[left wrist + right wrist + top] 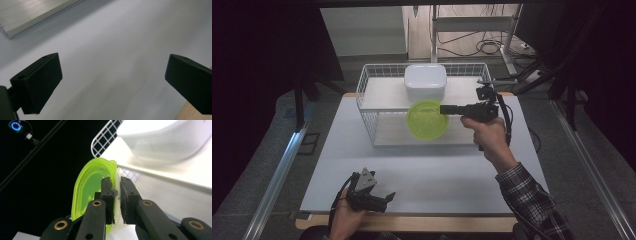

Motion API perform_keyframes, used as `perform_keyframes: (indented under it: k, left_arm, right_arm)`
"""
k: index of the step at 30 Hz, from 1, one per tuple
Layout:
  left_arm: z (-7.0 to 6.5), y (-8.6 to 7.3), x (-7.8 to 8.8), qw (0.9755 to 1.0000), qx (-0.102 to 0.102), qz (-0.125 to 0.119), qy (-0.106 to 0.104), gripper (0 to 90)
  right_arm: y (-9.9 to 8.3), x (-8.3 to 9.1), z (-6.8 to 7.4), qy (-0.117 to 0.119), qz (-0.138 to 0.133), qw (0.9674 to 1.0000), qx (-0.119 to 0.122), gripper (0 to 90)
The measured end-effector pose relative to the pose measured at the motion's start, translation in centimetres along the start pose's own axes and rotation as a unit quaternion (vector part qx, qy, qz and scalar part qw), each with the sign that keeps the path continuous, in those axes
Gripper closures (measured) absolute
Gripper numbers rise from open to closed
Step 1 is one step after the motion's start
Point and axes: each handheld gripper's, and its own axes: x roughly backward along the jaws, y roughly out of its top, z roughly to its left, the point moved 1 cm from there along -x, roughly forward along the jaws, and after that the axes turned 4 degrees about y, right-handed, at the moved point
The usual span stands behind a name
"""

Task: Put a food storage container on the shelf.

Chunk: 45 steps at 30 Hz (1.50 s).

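Nearest, left gripper (382,199) idle by the front table edge, jaws wide apart over bare white tabletop (437,170), right gripper (446,109) clamped on rim of translucent lime-green round plastic lid (426,120), lid mid-air before white wire rack (369,107), white rounded plastic container (425,81) on top shelf behind.

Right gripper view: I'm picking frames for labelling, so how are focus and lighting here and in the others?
Right gripper view: green lid sharp, white container overexposed and soft. Left gripper view: table softly blurred, evenly lit. High view: table bright, surroundings very dark.
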Motion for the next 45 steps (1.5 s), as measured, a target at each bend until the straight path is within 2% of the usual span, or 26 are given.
perform_keyframes:
  k: [5, 14, 19, 24, 30, 33, 35, 38, 41, 45]
  left_arm:
    - [0.0, 0.0, 0.0, 1.0000, 0.003, -0.002, -0.002, 0.8]
    - [0.0, 0.0, 0.0, 1.0000, 0.003, 0.000, -0.003, 0.8]
    - [-0.1, 0.0, 0.0, 1.0000, 0.004, 0.000, -0.006, 0.8]
    - [-0.2, 0.0, -0.1, 1.0000, 0.000, 0.001, -0.007, 0.8]
    - [-0.3, 0.0, -0.2, 0.9999, -0.001, 0.002, -0.012, 0.8]
    - [-0.2, 0.0, -0.2, 0.9999, 0.000, 0.002, -0.013, 0.8]
    - [-0.2, 0.0, -0.1, 0.9999, 0.001, 0.002, -0.014, 0.8]
    - [-0.3, 0.0, -0.1, 0.9999, 0.000, 0.002, -0.016, 0.8]
    - [-0.3, 0.0, -0.2, 0.9998, 0.000, 0.001, -0.019, 0.8]
    - [-0.3, 0.0, -0.1, 0.9998, -0.002, 0.001, -0.020, 0.8]
  right_arm:
    - [1.8, 0.6, 0.7, -0.006, -0.018, 0.9998, 0.002, 82.8]
    - [4.5, 0.7, 1.3, -0.011, -0.049, 0.9987, -0.007, 82.8]
    - [6.4, 0.7, 1.7, -0.018, -0.074, 0.9970, -0.013, 82.7]
    - [7.5, 0.3, 1.8, -0.031, -0.087, 0.9956, -0.016, 82.7]
    - [8.8, -0.6, 1.6, -0.053, -0.108, 0.9924, -0.027, 82.7]
    - [9.5, -1.3, 1.0, -0.061, -0.119, 0.9901, -0.042, 82.6]
    - [9.6, -1.5, 0.9, -0.064, -0.121, 0.9896, -0.045, 82.6]
    - [9.9, -2.1, 0.3, -0.081, -0.125, 0.9877, -0.048, 82.6]
    - [10.1, -2.5, -0.2, -0.082, -0.131, 0.9861, -0.060, 82.6]
    - [10.3, -3.1, -0.5, -0.095, -0.132, 0.9847, -0.062, 82.5]
